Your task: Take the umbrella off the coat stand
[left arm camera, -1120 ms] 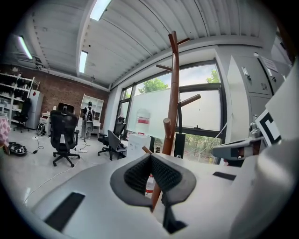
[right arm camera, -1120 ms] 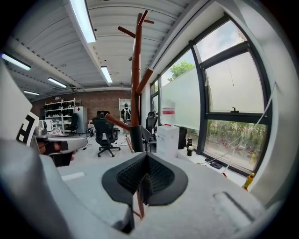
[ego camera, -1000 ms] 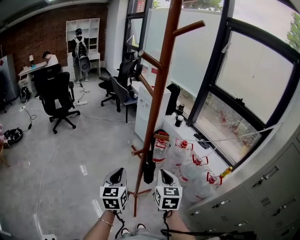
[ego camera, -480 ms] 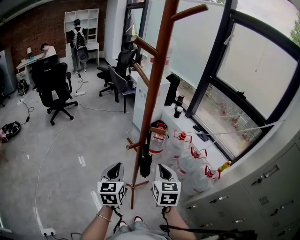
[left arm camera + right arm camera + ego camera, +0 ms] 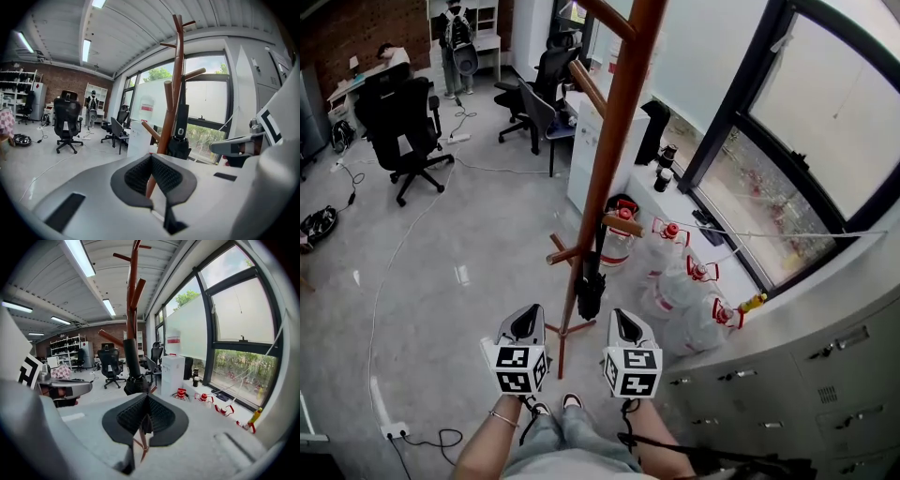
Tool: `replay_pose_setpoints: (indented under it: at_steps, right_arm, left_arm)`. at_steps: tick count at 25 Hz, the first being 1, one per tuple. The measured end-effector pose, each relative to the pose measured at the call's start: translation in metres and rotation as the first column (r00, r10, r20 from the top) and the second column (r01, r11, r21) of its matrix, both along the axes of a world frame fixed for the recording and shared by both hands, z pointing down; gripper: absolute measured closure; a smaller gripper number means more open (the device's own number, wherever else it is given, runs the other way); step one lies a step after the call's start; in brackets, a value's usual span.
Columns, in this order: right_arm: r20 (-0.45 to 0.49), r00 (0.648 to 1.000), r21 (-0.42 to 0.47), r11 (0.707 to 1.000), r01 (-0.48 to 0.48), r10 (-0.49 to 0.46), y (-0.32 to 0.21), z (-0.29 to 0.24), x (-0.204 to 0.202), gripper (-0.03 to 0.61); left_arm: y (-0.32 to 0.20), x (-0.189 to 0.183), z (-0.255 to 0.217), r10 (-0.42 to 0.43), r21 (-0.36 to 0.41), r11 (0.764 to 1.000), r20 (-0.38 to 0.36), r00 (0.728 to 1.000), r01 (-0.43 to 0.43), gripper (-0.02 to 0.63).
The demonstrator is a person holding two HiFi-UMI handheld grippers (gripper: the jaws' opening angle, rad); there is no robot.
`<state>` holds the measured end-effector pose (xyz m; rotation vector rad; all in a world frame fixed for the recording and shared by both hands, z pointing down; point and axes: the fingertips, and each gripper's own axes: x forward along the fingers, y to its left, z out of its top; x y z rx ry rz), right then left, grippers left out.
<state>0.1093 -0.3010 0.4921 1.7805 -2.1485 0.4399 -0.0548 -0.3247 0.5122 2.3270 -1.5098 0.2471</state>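
The coat stand (image 5: 617, 141) looks smooth wood, the umbrella (image 5: 589, 289) matt cloth.

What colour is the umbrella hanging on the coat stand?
The umbrella is black; clearest in the left gripper view.

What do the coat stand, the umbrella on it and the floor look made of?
Coat stand: probably wood, reddish-brown stain, smooth satin sheen on pole and pegs. Umbrella: black fabric, matte, gathered into folds. Floor: grey polished concrete or similar, judging by glossy reflections.
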Motion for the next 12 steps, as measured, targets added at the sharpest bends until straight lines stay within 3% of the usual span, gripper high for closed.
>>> replay_pose_setpoints:
  at_steps: [12]
  right_arm:
    - [0.027,0.999,-0.085,0.996,0.025,-0.023,0.003,0.053,-0.003,0.574]
  left_arm:
    - [0.003,0.005,0.045,-0.003,-0.074,0.997,0.012,1.000,0.004,0.611]
